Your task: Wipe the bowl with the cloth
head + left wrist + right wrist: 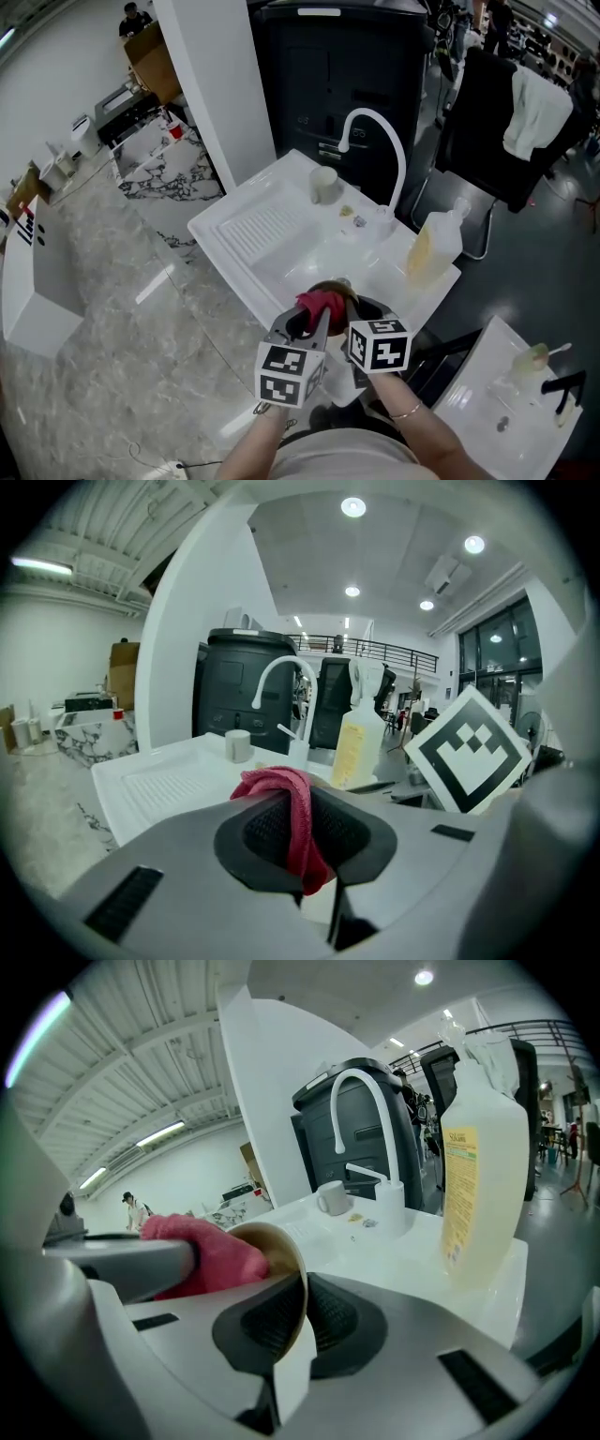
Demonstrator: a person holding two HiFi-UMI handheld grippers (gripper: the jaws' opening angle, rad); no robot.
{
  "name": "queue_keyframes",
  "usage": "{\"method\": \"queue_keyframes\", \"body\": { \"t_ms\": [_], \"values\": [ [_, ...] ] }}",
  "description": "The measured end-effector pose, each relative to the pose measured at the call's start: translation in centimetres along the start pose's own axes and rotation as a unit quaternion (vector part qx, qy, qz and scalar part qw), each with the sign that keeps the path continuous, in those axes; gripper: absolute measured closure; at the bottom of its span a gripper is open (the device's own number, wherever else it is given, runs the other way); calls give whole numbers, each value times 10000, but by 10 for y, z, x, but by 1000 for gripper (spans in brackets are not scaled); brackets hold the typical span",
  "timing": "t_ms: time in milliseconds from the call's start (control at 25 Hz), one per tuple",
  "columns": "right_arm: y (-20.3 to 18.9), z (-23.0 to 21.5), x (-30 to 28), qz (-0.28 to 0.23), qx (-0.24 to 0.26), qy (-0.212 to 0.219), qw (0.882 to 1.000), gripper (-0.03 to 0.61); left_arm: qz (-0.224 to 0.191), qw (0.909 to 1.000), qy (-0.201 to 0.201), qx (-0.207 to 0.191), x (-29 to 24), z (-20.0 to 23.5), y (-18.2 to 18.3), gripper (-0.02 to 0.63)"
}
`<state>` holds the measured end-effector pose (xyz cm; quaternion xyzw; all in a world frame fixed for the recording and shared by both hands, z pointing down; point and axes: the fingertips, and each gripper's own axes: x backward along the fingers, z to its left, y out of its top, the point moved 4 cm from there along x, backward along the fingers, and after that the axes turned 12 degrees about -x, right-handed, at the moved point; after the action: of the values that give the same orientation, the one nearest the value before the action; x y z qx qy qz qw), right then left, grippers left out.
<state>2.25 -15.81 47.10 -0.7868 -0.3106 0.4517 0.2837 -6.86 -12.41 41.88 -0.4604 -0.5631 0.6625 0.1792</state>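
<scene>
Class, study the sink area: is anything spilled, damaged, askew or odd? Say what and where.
Nothing spilled or damaged. The bowl is tipped on its side, but because the right gripper pinches its rim while the left gripper holds the red cloth at its opening. Two small bits lie by the tap; too small to identify.

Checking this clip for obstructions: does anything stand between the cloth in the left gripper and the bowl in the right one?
Nothing visible does. The left gripper is clamped on the red cloth, the right gripper grips the bowl by its rim, and the cloth sits right at the bowl's mouth.
</scene>
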Motion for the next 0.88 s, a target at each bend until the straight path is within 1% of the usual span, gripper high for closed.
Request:
{"method": "queue_keyframes", "body": {
  "t_ms": [160,240,320,440,680,760,880],
  "values": [
    [1,0,2,-8,-123,3,9999,560,141,9989,-425,167,-14,-15,-10,567],
    [-1,-6,3,24,-226,-47,9997,558,206,9970,-703,267,-17,-22,-15,568],
    [-4,-12,3,58,-345,-98,9993,555,333,9939,-1018,271,-19,-31,-22,568],
    [-7,-16,2,111,-463,-138,9988,552,478,9903,-1294,189,-22,-41,-31,568],
    [-7,-18,-2,120,-582,-203,9980,548,770,9843,-1586,-112,-23,-49,-46,568],
    [-7,-20,-2,137,-603,-205,9979,548,904,9827,-1594,-268,-22,-52,-47,568],
    [-9,-20,-3,149,-653,-204,9975,548,1029,9820,-1484,-554,-19,-49,-50,568]
  ]
}}
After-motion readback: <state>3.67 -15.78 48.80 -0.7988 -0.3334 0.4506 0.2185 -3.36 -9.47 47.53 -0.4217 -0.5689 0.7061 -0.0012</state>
